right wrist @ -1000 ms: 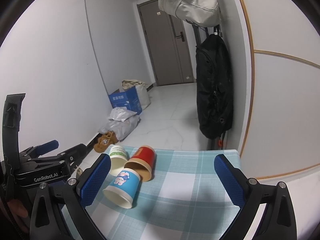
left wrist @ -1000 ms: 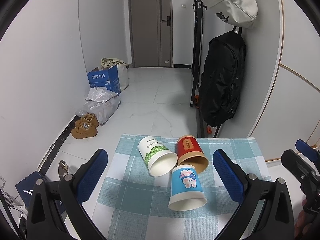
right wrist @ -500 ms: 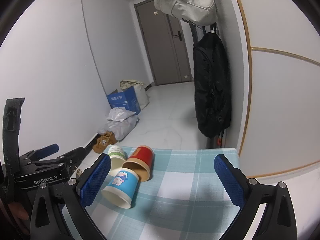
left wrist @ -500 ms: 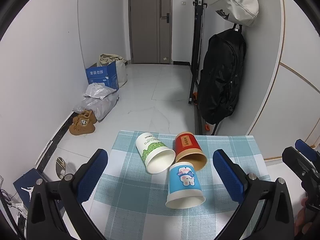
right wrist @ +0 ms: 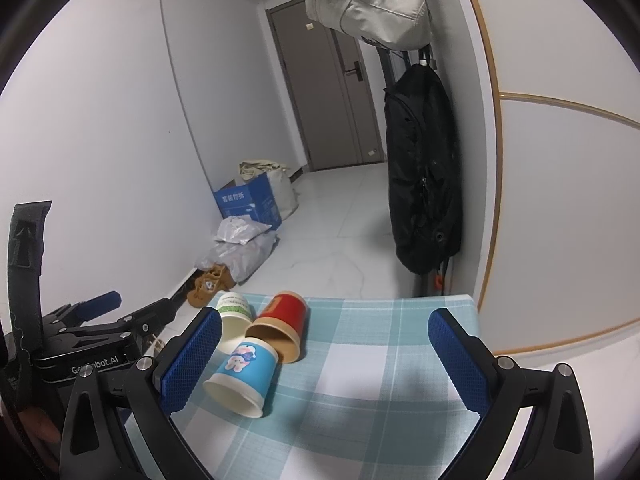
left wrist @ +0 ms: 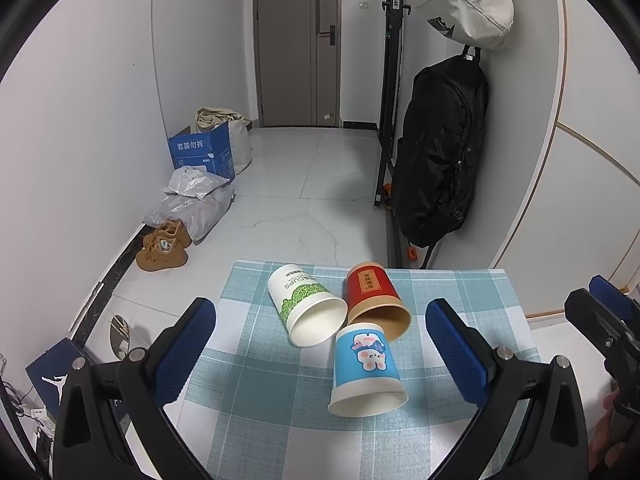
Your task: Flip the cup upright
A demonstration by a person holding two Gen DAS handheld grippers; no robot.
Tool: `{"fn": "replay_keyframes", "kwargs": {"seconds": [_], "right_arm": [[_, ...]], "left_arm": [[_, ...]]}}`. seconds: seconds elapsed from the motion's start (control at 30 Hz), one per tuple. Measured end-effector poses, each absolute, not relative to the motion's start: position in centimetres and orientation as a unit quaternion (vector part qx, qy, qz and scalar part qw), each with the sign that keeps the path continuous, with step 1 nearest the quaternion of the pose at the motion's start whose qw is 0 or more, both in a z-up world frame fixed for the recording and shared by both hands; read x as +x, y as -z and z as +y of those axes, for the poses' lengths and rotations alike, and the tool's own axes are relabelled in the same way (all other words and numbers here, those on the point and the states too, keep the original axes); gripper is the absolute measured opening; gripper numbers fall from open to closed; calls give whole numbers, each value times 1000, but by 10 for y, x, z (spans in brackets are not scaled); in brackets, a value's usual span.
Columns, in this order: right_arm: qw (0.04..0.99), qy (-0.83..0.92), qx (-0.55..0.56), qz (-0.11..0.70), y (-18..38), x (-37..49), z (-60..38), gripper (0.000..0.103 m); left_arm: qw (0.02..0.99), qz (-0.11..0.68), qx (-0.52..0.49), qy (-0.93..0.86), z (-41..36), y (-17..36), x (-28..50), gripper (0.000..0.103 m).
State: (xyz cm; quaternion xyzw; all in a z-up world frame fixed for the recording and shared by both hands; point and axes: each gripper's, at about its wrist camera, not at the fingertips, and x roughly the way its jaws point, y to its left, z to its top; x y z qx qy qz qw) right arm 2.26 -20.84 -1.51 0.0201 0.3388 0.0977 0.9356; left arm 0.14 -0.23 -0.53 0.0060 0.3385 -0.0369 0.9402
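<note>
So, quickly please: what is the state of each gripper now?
Left gripper: open, holding nothing.
Right gripper: open, holding nothing.

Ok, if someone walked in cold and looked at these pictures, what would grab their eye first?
Three paper cups lying on their sides in a huddle on the checked tablecloth: a blue cartoon cup nearest, a white and green cup and a red cup behind it. Both grippers, left and right, frame them wide open. A black backpack hangs on the right wall.

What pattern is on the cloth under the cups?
The tablecloth is a teal-and-white plaid check, clearest in the left wrist view.
</note>
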Motion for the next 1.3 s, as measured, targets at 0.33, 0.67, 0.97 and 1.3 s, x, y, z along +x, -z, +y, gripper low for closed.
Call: {"fn": "replay_keyframes", "kwargs": {"seconds": [0.33, 0.67, 0.97, 1.3], "right_arm": [[935, -98, 20, 339, 15, 22, -209, 103], [933, -82, 21, 350, 18, 23, -213, 103], [925, -66, 50, 372, 22, 30, -231, 103], [918, -64, 75, 384, 23, 33, -237, 103]], "left_arm": [[939, 342, 2, 41, -3, 6, 1, 102], [914, 399, -30, 66, 3, 26, 6, 102], [818, 534, -177, 123, 19, 87, 3, 96], [745, 557, -329, 164, 22, 101, 27, 85]]}}
